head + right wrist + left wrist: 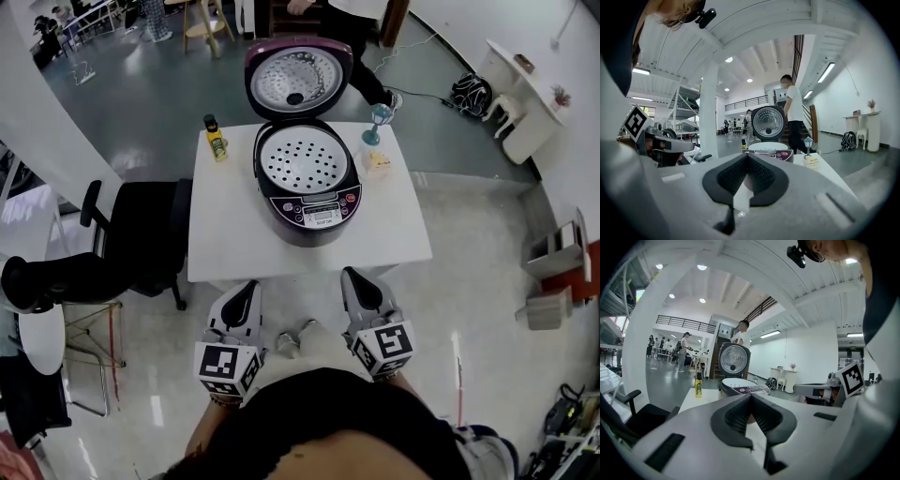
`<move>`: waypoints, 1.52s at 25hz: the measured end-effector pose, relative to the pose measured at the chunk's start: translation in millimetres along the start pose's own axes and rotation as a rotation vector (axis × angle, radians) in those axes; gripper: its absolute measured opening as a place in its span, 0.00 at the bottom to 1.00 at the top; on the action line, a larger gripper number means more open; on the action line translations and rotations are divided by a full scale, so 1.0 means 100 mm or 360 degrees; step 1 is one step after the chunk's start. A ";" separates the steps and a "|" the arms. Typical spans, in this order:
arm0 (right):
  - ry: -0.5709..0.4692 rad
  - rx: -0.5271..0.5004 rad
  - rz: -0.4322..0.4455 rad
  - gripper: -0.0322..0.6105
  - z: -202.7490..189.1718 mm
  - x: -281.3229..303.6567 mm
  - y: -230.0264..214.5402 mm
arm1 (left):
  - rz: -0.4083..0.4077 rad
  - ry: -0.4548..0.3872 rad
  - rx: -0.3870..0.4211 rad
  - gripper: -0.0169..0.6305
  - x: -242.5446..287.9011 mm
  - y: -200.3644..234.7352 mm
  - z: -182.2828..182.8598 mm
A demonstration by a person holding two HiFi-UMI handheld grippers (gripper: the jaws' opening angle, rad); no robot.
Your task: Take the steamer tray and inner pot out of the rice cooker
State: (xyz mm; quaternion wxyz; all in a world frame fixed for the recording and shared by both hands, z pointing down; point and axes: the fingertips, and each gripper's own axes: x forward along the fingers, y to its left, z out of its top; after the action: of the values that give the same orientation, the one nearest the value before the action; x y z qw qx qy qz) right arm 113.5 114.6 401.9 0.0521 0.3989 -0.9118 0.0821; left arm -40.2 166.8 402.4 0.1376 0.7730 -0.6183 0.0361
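**Currently: both grippers closed, rice cooker ahead**

Head view: the rice cooker (307, 192) stands on the white table (225, 234) with its lid (295, 80) raised. The perforated steamer tray (303, 161) sits in the cooker's mouth. The inner pot beneath it is hidden. The left gripper (247, 289) and the right gripper (352, 277) are at the table's near edge, pointing toward the cooker and well apart from it.

Left gripper view: the jaws are pressed together with nothing between them. The rice cooker (740, 389) lies beyond the tips, untouched. A yellow bottle (698, 385) stands to its left.

Right gripper view: the jaws are likewise pressed together and empty. The rice cooker (768, 152) lies beyond the tips, slightly to the right.
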 end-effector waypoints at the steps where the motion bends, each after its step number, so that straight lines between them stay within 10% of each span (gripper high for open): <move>1: -0.0002 0.0003 -0.0005 0.06 0.01 0.00 0.00 | -0.0002 -0.0002 -0.0001 0.03 0.00 0.00 0.00; 23: -0.0071 0.0042 -0.0083 0.22 0.05 -0.02 -0.13 | -0.0012 -0.0124 -0.0041 0.05 -0.02 0.00 0.14; 26: -0.0072 0.0051 -0.0086 0.28 0.07 -0.01 -0.13 | -0.0010 -0.0117 -0.0042 0.36 0.01 0.01 0.14; 38: -0.0040 0.0027 -0.0091 0.33 0.05 -0.01 -0.25 | 0.0035 -0.0102 -0.0011 0.55 0.09 -0.01 0.15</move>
State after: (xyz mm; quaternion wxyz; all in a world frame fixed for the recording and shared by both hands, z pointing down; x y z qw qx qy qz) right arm 132.4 98.0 399.6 0.0396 0.4262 -0.8999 0.0833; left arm -39.1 154.4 390.2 0.1200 0.7665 -0.6309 0.0107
